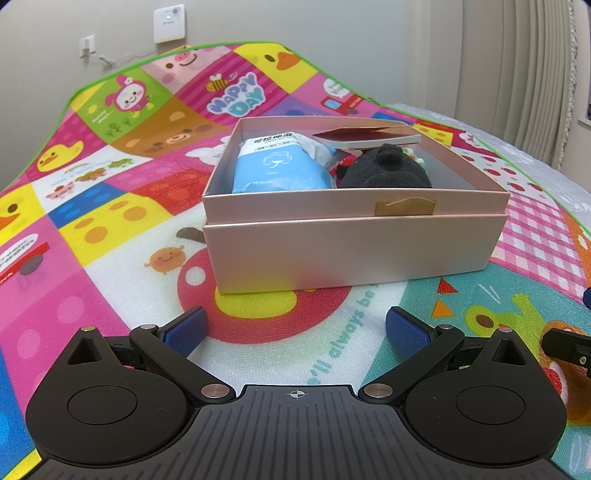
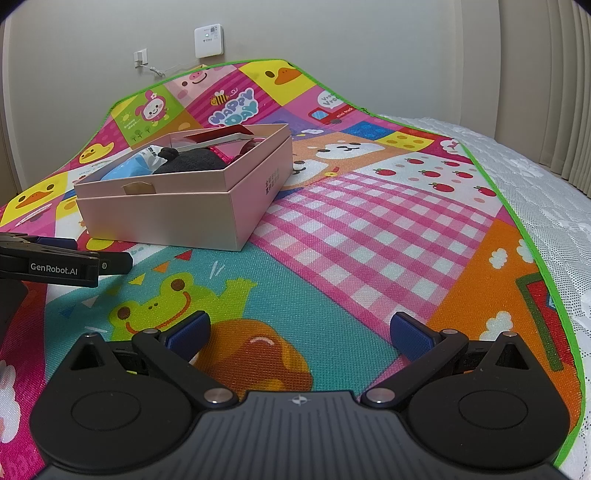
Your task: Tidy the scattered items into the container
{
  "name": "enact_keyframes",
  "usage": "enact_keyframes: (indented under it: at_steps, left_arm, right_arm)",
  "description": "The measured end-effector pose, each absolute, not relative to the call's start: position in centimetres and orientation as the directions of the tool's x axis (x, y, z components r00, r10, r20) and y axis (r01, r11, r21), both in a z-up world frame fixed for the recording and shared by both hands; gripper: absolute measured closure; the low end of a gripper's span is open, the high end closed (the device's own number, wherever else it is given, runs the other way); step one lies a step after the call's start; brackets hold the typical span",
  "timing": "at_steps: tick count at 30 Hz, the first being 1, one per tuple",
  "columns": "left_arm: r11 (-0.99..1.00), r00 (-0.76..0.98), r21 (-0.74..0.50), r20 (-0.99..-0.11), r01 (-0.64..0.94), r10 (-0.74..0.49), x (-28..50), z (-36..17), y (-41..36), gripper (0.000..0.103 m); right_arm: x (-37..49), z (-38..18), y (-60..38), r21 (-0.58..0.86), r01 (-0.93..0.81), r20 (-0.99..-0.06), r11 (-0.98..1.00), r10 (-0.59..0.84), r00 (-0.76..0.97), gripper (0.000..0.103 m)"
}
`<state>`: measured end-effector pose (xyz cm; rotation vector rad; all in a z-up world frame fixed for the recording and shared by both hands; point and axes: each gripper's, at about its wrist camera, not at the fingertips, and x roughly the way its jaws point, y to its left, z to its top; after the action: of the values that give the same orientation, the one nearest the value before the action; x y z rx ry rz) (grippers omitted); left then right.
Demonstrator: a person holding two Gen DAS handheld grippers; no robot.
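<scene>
Open pink box [image 1: 354, 251] on the mat, holding a blue pack [image 1: 280, 166], black plush [image 1: 386, 171], red-covered booklet [image 1: 365, 137].

One box, three things counted inside it.
The pink box [image 1: 354, 251] held one blue packet [image 1: 280, 170], one black plush toy [image 1: 384, 170] and one red card [image 1: 365, 134].

Plain beige wall [image 2: 332, 33], white wall box [image 2: 209, 36], socket [image 2: 140, 56], pleated curtains [image 1: 535, 74], white quilted bedcover [image 2: 535, 177]
</scene>
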<state>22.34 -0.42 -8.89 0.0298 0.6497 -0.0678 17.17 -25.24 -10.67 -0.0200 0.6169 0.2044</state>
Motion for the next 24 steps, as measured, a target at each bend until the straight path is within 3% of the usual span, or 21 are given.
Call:
enact_keyframes:
  at_steps: [18,24]
  left_arm:
    - [0.997,0.805,0.031,-0.593,0.069,-0.037,21.7,-8.7,-0.7,0.0]
    - [0.992,0.752,-0.009,-0.652,0.124,-0.1,18.8,-8.0,-0.1,0.0]
  right_arm:
    - [17.2,-10.7,-25.3,0.043,-0.196,-0.576,0.98,0.185,0.796,0.0]
    - [17.2,-10.7,-25.3,0.043,-0.196,-0.576,0.98,0.185,0.796,0.0]
